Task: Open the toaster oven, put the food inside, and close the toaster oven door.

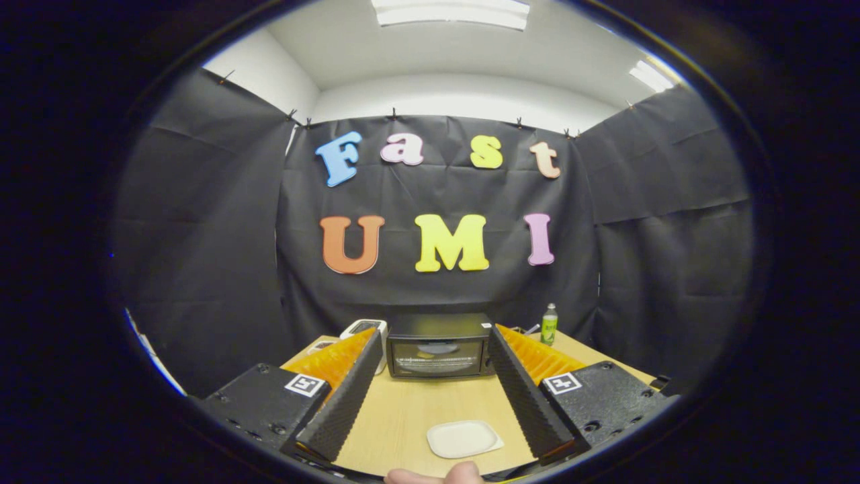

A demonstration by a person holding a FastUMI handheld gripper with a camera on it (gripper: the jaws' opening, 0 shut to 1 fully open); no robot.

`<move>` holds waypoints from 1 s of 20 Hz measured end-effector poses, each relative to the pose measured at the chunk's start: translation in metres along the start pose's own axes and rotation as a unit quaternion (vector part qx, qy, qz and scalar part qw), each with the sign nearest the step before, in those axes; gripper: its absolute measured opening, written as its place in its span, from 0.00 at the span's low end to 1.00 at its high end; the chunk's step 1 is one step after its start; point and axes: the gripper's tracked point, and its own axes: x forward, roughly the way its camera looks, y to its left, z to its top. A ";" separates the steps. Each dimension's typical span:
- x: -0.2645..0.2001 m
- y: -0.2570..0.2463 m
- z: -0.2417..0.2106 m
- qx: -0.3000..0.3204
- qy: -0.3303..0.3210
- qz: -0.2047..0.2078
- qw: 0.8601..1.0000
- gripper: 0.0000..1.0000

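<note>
A black toaster oven (pixel 439 345) stands at the far side of the wooden table (pixel 403 410), its glass door closed. It lies beyond my fingertips, framed between them. A white square plate (pixel 463 438) rests on the table nearer me, between the two fingers; I cannot tell whether food is on it. My gripper (pixel 433 336) is open wide, held above the table, with nothing between its fingers. A fingertip of a person's hand (pixel 437 474) shows just under the plate.
A white device (pixel 366 329) stands to the left of the oven, partly hidden by my left finger. A small green bottle (pixel 549 324) stands to the oven's right at the table's back edge. Black cloth walls close the booth on three sides.
</note>
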 end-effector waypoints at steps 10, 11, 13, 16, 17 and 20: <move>0.006 0.005 -0.003 0.009 0.001 0.000 1.000 1.00; 0.006 0.005 -0.003 0.009 0.002 -0.001 1.000 1.00; 0.007 0.005 -0.002 0.006 0.001 -0.003 1.000 1.00; 0.006 0.008 0.000 0.005 -0.003 -0.002 1.000 1.00; 0.006 0.009 0.001 0.006 -0.004 -0.001 1.000 1.00; 0.007 0.011 -0.001 0.005 -0.001 -0.001 1.000 1.00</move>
